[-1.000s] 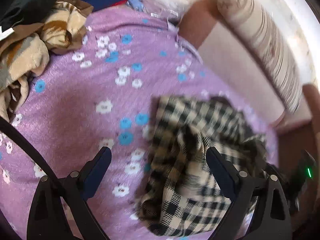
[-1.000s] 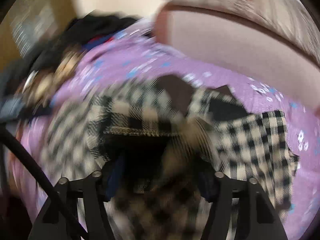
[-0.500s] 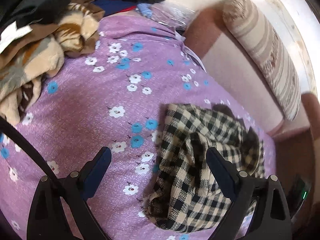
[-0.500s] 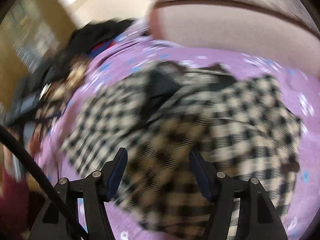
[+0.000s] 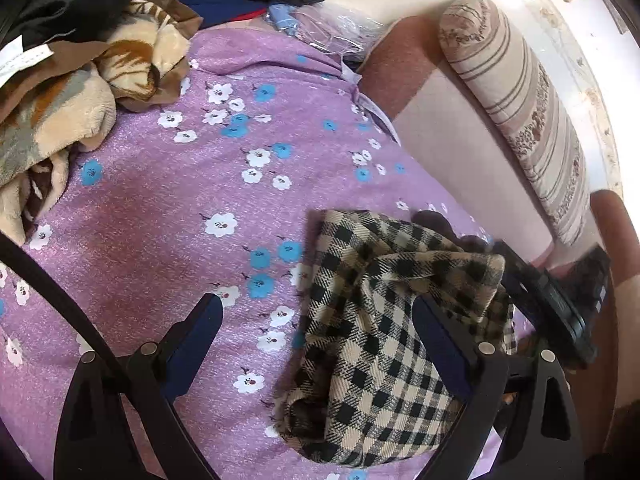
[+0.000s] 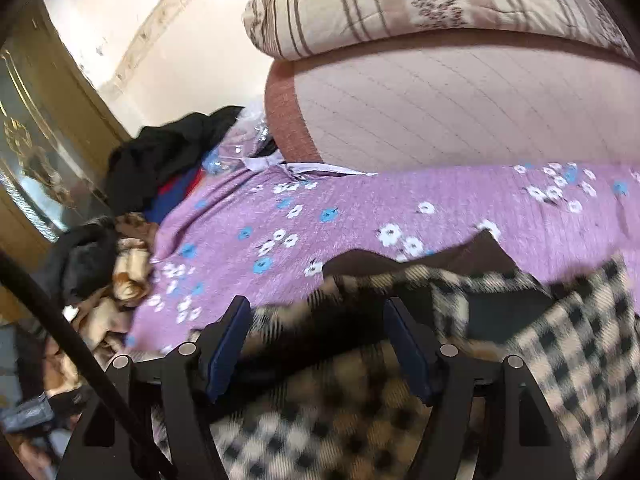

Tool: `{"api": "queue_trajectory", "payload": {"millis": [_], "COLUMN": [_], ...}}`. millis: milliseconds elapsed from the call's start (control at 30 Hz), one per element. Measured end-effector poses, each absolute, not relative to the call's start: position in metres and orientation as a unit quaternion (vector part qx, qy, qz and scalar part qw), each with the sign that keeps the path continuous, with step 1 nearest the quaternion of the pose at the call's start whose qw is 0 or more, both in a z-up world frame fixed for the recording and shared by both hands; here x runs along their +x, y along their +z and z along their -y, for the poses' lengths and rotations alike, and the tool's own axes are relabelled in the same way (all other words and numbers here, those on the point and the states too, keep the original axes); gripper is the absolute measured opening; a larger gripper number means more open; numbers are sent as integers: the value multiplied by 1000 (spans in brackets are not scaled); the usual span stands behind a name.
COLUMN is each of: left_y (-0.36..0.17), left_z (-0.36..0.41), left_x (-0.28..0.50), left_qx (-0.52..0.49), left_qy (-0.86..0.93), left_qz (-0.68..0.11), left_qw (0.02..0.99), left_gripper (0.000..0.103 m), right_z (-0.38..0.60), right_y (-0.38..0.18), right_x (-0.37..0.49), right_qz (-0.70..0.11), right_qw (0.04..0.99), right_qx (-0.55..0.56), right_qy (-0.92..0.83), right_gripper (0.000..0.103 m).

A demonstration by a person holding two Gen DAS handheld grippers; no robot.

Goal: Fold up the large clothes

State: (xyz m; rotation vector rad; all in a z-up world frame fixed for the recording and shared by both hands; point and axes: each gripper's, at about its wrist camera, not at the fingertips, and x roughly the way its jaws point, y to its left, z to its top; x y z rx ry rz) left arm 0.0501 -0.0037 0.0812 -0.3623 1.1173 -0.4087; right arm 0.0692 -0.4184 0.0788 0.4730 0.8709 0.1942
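A black-and-cream checked garment (image 5: 380,328) lies bunched on the purple flowered bed cover (image 5: 168,208); it also shows, blurred, in the right wrist view (image 6: 560,344). My left gripper (image 5: 316,320) is open above the cover, its right finger over the garment's edge. My right gripper (image 6: 316,328) is open, low over the garment, with dark checked cloth between its fingers but not pinched. The right gripper's body (image 5: 552,304) shows at the garment's right side in the left wrist view.
A heap of beige, brown and black clothes (image 5: 72,80) sits at the cover's far left. A pink padded headboard (image 6: 460,112) carries a striped bolster pillow (image 5: 520,104). A clear plastic bag (image 5: 332,28) lies at the far end. A gold-trimmed door (image 6: 36,140) stands left.
My right gripper dropped lower and closer to the checked garment, its view tilting toward the headboard. The left gripper's view shifted slightly; the garment's top fold now stands raised toward the right gripper.
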Motion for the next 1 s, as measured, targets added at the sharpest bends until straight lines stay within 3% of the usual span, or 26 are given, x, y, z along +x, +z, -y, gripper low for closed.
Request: {"api": "queue_trajectory", "payload": {"millis": [133,300,500,667,767,1000], "left_y": [84,83,79,67,66,70], "left_z": [9,17,28,28,24,33], "left_x": [45,40,40,46,48,30], "left_qx": [-171,-170,-150,-149,-164,-137], "left_qy": [-211,-210,-216,-209,-210,-231], "left_qz": [-525,-529,-530,-546,-549,-545], "left_qw": [806,805,806,798,792,794], "left_gripper": [95,95,95,95,95,95], "right_z": [436,406,359,380,410,500], "right_y": [95,83,64,65,88,90], "right_x": [24,-4,47,94,62,-43], "right_qz": [-413,-482,-468,-448,-425,-451], "right_qw": [888,855,864,876,884,883], "right_qx": [187,121,111,161,175,123], "right_qy": [76,148,148,76,88,-37], "right_gripper": [77,75,66,69,81,82]}}
